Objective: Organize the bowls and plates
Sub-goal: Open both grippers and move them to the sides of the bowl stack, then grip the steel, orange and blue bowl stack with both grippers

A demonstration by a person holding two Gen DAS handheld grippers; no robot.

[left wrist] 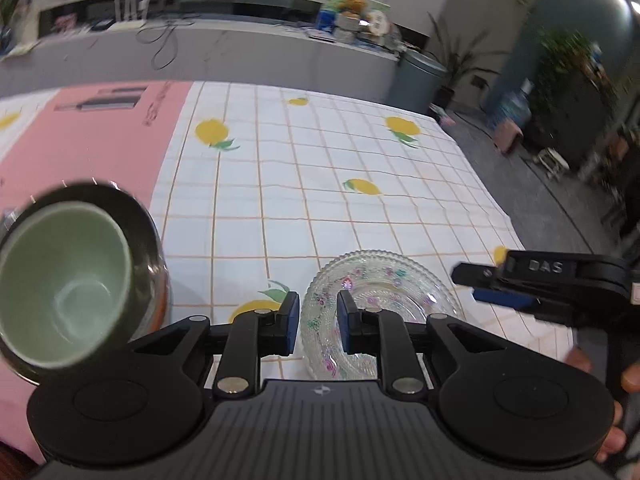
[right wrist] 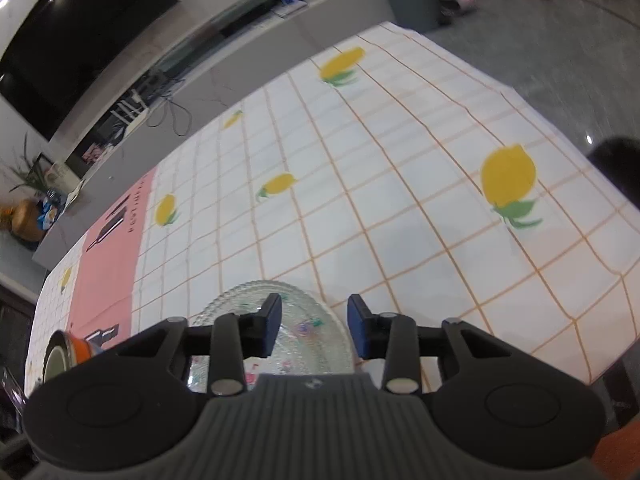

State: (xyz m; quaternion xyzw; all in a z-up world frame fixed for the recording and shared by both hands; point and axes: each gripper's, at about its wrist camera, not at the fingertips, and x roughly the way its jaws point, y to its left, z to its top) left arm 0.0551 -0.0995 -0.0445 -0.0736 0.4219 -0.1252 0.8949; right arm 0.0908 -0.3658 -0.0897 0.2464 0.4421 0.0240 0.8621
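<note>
A clear glass plate [left wrist: 380, 284] with a beaded rim and floral print lies on the lemon-print tablecloth. My left gripper [left wrist: 318, 320] is open and empty, its jaws straddling the plate's near left rim. A pale green bowl [left wrist: 60, 288] sits nested in a dark bowl [left wrist: 136, 216] at the left. My right gripper [left wrist: 476, 286] shows from the side at the plate's right edge. In the right wrist view the right gripper [right wrist: 314, 330] is open and empty above the plate [right wrist: 304, 320]. The dark bowl [right wrist: 60, 354] shows at the lower left there.
A pink mat [left wrist: 92, 140] covers the table's left part. The tablecloth [left wrist: 320, 168] stretches to the far and right table edges. A grey counter [left wrist: 240, 52] with cables and clutter runs behind, with a bin [left wrist: 418, 76] and plants to the right.
</note>
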